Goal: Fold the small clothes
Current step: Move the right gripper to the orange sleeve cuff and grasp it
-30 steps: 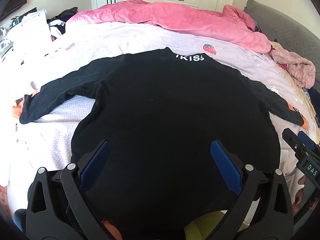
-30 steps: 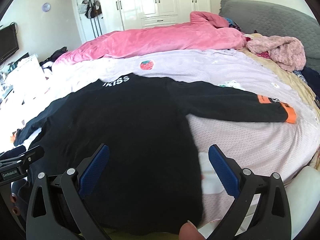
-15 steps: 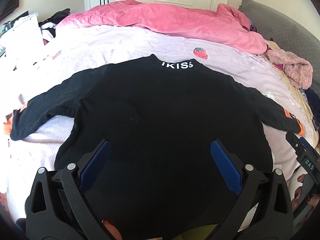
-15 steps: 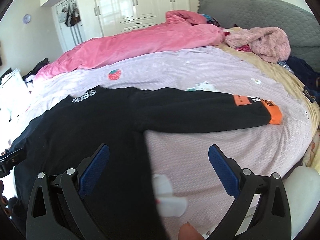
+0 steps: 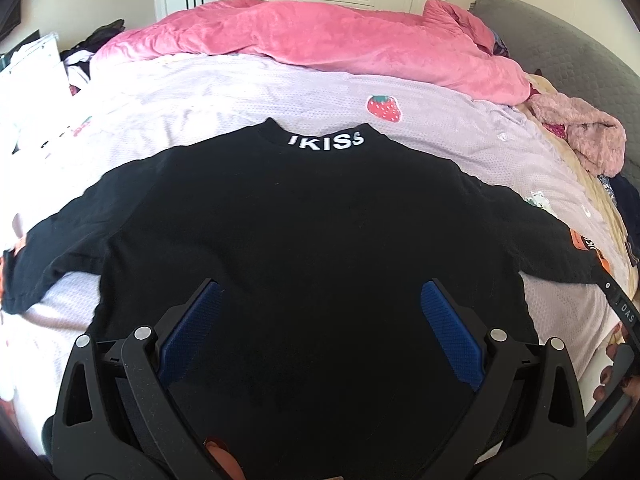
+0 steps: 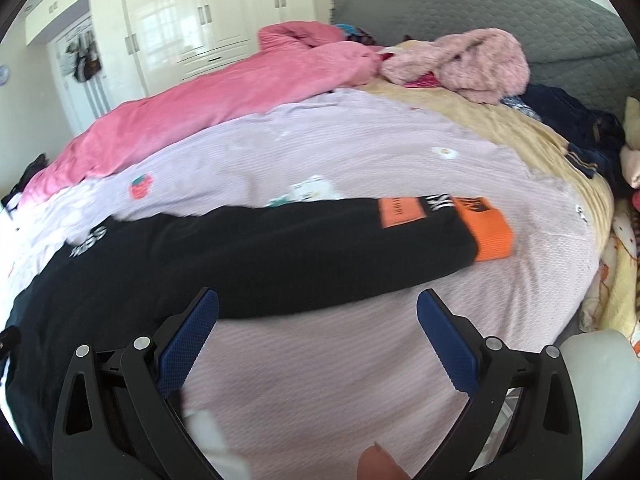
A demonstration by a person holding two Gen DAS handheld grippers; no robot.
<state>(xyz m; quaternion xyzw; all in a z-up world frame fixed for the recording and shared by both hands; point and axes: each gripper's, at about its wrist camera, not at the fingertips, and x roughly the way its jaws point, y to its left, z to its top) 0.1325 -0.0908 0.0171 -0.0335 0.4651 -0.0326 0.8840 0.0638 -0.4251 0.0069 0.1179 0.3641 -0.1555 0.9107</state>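
Presently I see no box, basket or other container in either view; everything lies loose on the bed (image 5: 224,92). My left gripper (image 5: 320,304) hangs over the lower body of the black top (image 5: 312,224), jaws spread wide and holding nothing. My right gripper (image 6: 318,312) sits over the lilac sheet (image 6: 360,152) just beside the right sleeve (image 6: 320,248), jaws likewise wide apart and empty.

I find the top spread flat on the sheet, collar away from me with white lettering (image 5: 326,142) on it, both sleeves stretched out to the sides. The right sleeve ends in an orange cuff (image 6: 490,234) with an orange patch (image 6: 400,210) beside it.

A pink duvet (image 5: 320,40) is heaped along the far side of the bed, and a fuzzy pink garment (image 6: 472,64) lies by the grey headboard (image 6: 480,8).

Hidden or unclear: the hem of the top is cut off behind my left gripper. The left cuff runs off the edge of the left view. The right view is blurred, so the patch text cannot be read. A fingertip (image 6: 376,462) shows at the bottom edge there. The white shape low in that view I cannot identify.
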